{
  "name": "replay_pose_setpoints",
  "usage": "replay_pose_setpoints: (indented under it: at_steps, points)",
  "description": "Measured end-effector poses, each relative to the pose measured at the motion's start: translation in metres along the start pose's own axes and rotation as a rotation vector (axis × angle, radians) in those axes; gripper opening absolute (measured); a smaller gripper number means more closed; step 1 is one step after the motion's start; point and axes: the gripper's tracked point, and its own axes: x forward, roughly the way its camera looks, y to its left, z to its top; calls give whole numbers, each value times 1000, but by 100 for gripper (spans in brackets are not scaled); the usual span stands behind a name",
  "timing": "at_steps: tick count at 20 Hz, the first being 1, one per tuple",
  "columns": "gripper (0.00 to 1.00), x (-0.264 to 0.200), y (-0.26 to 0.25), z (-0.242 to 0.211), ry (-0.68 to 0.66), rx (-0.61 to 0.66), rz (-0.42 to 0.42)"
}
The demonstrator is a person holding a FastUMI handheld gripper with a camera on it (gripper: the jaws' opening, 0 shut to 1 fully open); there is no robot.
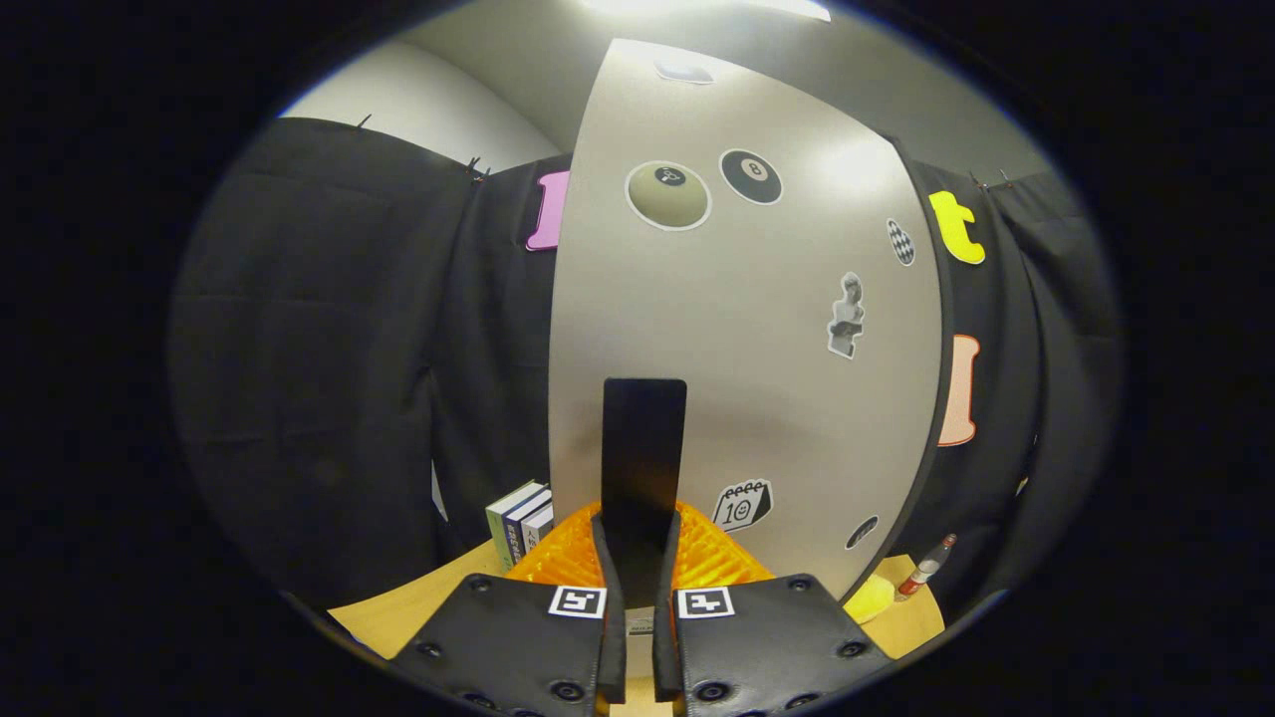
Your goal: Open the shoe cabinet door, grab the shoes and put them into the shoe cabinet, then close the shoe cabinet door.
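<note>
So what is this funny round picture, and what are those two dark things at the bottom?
The picture comes from a camera riding on a claw that a person carries by hand. The lens bends everything, so the scene looks round. The two dark things at the bottom are the claw's two fingers. They seem to pinch a flat black handle from both sides. That handle sits on the big pale cabinet door, which has stickers on it. Just behind the fingers is something orange and ridged; I cannot tell what it is. On the wooden table stand a few books off to one side. On the other side are a small bottle and a yellow thing.
</note>
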Motion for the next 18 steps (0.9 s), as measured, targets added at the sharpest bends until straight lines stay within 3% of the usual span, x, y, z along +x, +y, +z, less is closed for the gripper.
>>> replay_pose_setpoints:
  at_steps: [8, 18]
  points:
    - [12, -41, -26, -5, 23, 3, -44]
    - [11, -78, -74, -9, 46, 15, -188]
